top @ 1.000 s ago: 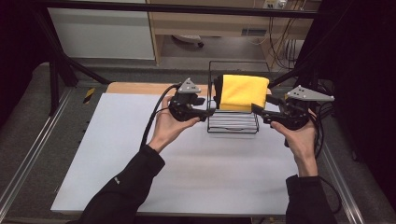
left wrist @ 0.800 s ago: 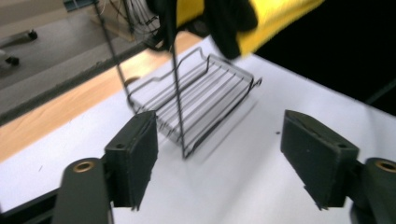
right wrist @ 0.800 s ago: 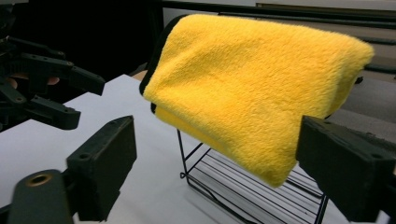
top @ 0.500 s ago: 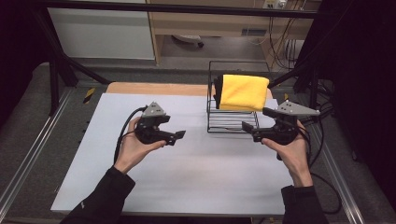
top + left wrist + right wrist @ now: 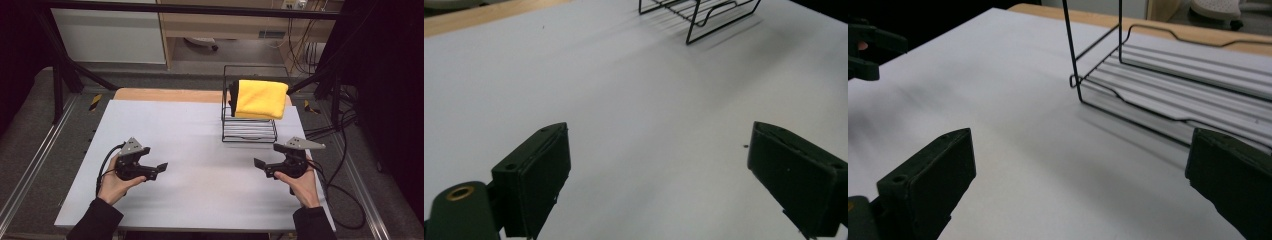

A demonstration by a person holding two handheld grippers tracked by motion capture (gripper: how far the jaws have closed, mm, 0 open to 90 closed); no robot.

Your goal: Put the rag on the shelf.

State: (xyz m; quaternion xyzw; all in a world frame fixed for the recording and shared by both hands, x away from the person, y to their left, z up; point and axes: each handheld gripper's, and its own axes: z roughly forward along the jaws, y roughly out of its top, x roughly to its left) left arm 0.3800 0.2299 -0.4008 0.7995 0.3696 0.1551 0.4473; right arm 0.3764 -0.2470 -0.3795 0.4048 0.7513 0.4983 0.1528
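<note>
Cloth hangs over the wire rack; left hand-held gripper and right hand-held gripper hover empty above the desk, jaws just spread wide.

place: lab | signs: black frame upper left, floor rails, cables upper right, white table

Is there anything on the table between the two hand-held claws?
No. In the high view, only bare white table top lies between the left gripper and the right gripper; both stand open and empty.
</note>
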